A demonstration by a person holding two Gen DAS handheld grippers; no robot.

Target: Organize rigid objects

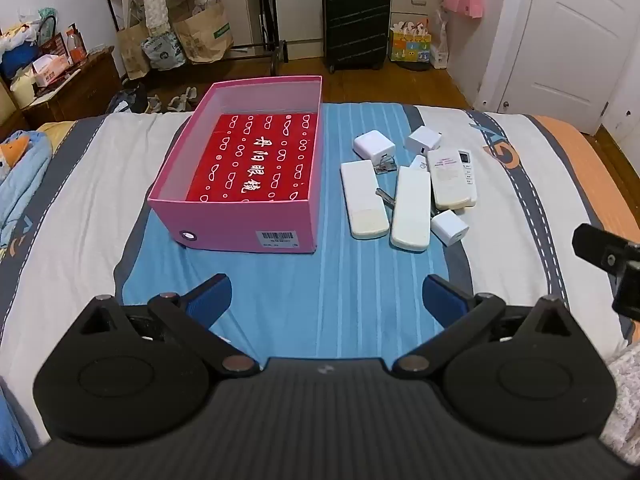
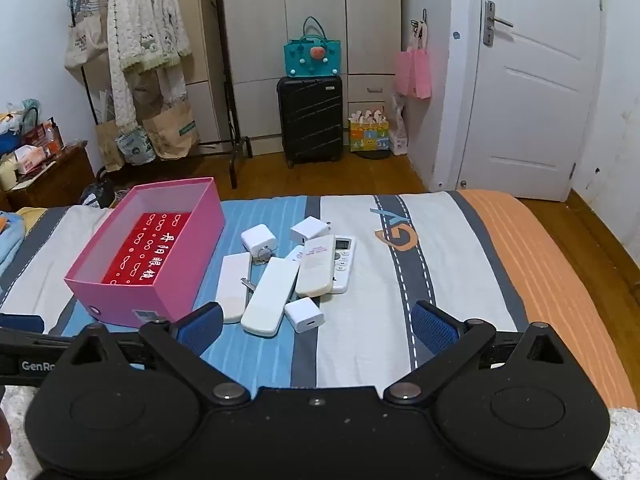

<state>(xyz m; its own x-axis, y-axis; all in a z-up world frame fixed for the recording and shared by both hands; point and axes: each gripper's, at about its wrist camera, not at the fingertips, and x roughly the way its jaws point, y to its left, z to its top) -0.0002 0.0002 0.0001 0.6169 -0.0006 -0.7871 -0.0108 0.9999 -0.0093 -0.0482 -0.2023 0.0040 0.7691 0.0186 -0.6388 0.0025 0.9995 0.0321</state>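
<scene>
An open pink box (image 1: pixel 224 224) (image 2: pixel 120 300) with a red patterned sheet (image 1: pixel 256 160) inside sits on the bed. To its right lies a cluster of white objects: three remotes (image 1: pixel 412 208) (image 2: pixel 272 296), three charger cubes (image 1: pixel 450 227) (image 2: pixel 304 314), and keys (image 1: pixel 385 196) (image 2: pixel 248 283). My left gripper (image 1: pixel 326 300) is open and empty, hovering above the blue stripe in front of the box. My right gripper (image 2: pixel 316 326) is open and empty, just short of the nearest cube. Part of the right gripper (image 1: pixel 608 256) shows at the left view's right edge.
The bed cover (image 2: pixel 400 280) has blue, white, grey and orange bands. Blue clothing (image 1: pixel 20 176) lies at the bed's left. Beyond the bed stand a black suitcase (image 2: pixel 311 120), a clothes rack with bags (image 2: pixel 140 60), a wooden cabinet (image 1: pixel 72 88) and a white door (image 2: pixel 536 80).
</scene>
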